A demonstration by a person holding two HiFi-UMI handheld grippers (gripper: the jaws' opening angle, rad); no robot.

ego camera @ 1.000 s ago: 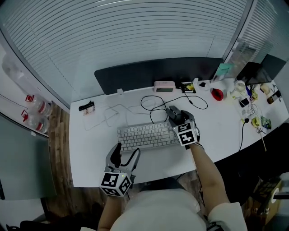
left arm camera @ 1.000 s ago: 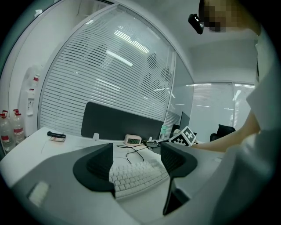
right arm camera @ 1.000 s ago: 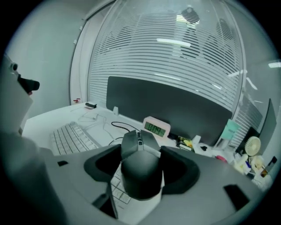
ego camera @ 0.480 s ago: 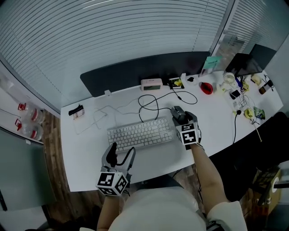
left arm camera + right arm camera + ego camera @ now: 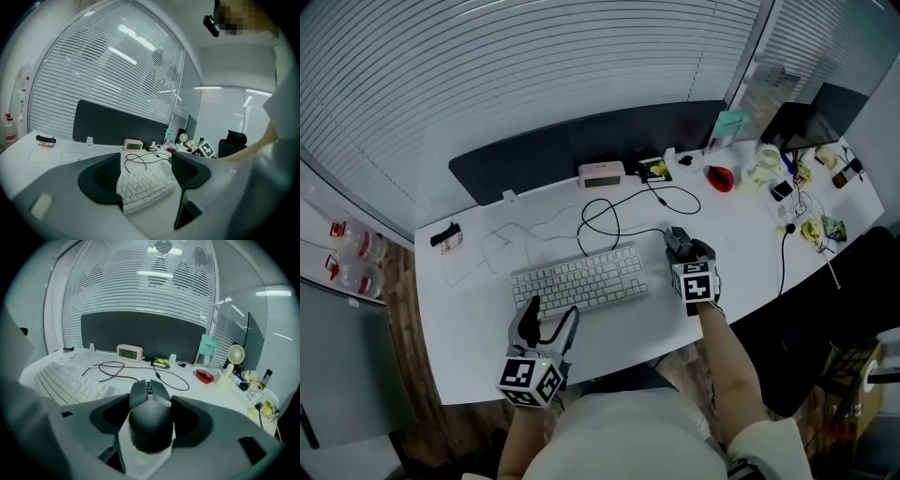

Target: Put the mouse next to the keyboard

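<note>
My right gripper (image 5: 682, 247) is shut on the dark mouse (image 5: 677, 240), its pads pressing the mouse's two sides (image 5: 150, 413). The mouse sits low over the white desk (image 5: 741, 244), just right of the white keyboard (image 5: 579, 279) and level with its far right corner. Whether it touches the desk I cannot tell. In the right gripper view the keyboard (image 5: 70, 383) lies to the left. Near the desk's front edge, in front of the keyboard's left half, my left gripper (image 5: 551, 314) stands open and empty. The left gripper view shows the keyboard (image 5: 143, 185) between its jaws, further off.
A black cable (image 5: 614, 220) loops behind the keyboard, running toward a small clock (image 5: 601, 174) at the dark partition (image 5: 581, 141). A red object (image 5: 720, 177) and several small items (image 5: 797, 183) crowd the right end. A small black thing (image 5: 447, 235) lies far left.
My right gripper has carried the mouse from behind the keyboard's far right corner to the right and nearer the front edge. The left gripper has shifted slightly.
</note>
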